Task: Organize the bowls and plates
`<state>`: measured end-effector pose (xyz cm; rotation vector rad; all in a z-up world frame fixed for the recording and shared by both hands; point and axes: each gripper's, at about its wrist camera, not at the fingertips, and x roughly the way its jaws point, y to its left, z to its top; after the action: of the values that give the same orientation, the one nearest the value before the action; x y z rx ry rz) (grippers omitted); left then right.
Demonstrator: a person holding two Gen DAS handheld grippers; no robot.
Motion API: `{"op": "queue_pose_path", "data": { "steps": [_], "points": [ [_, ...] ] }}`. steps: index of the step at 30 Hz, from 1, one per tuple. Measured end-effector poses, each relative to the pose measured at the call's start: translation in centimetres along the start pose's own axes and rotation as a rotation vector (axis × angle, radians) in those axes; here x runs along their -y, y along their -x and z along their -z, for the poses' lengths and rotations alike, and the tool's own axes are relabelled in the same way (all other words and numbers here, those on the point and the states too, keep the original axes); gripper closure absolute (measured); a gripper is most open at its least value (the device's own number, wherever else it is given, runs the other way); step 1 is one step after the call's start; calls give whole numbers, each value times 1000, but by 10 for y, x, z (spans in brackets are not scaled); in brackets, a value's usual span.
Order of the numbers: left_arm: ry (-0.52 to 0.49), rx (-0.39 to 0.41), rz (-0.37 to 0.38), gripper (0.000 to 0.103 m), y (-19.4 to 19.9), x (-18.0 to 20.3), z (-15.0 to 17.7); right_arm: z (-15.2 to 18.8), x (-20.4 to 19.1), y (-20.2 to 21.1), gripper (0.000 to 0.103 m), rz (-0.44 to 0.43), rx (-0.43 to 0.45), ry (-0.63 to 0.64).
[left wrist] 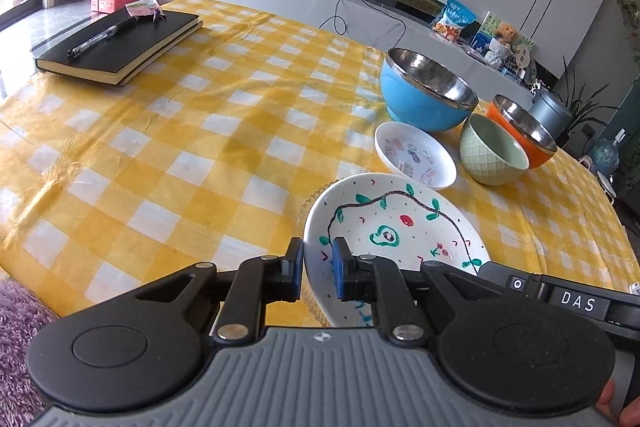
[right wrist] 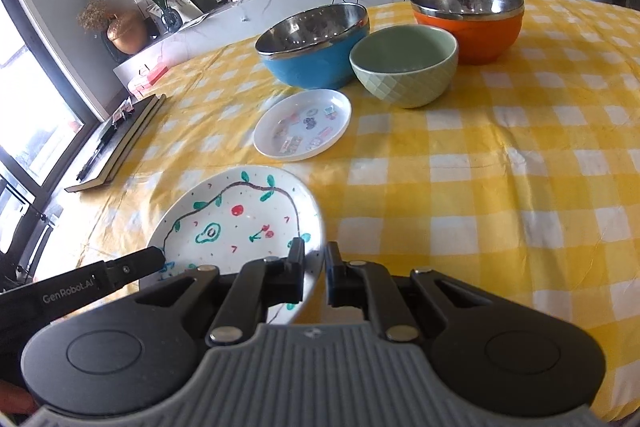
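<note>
Painted plate sits on the checked tablecloth, near edge. Left gripper and right gripper both pinch its rim, opposite sides. Looks ceramic: stiff, glazed-slippery, chips easily. Keep rim grips, lift level.

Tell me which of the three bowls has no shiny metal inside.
The pale green bowl: its inside is matte green, with a diamond pattern outside. The blue bowl and orange bowl have metal linings.
</note>
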<state>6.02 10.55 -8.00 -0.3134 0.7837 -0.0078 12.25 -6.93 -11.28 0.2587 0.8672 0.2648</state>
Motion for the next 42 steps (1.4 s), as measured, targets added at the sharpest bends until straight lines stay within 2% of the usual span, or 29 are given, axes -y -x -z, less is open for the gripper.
{"op": "queue_pose_path", "data": {
  "steps": [10, 22, 29, 32, 34, 35, 37, 42],
  "points": [
    [-64, -5, -61, 87, -1, 7, -1, 1, -14, -9, 95, 52, -7, 79],
    [-117, -20, -94, 86, -8, 11, -1, 6, -36, -12, 96, 144, 34, 254],
    [-144, -29, -96, 86, -9, 13, -2, 10, -40, -11, 94, 162, 46, 303],
    [-116, -31, -81, 86, -7, 9, -4, 11, -39, -9, 92, 156, 53, 295],
    [-106, -18, -72, 84, -3, 8, -6, 10, -35, -6, 85, 155, 63, 277],
    [-103, -9, -73, 80, -1, 8, -7, 9, -33, -4, 80, 150, 71, 266],
    [-99, 9, -75, 77, 3, 9, -10, 7, -28, 2, 77, 139, 92, 235],
    [-90, 49, -62, 71, 12, 14, -20, 1, -13, 12, 75, 143, 135, 165]
  ]
}}
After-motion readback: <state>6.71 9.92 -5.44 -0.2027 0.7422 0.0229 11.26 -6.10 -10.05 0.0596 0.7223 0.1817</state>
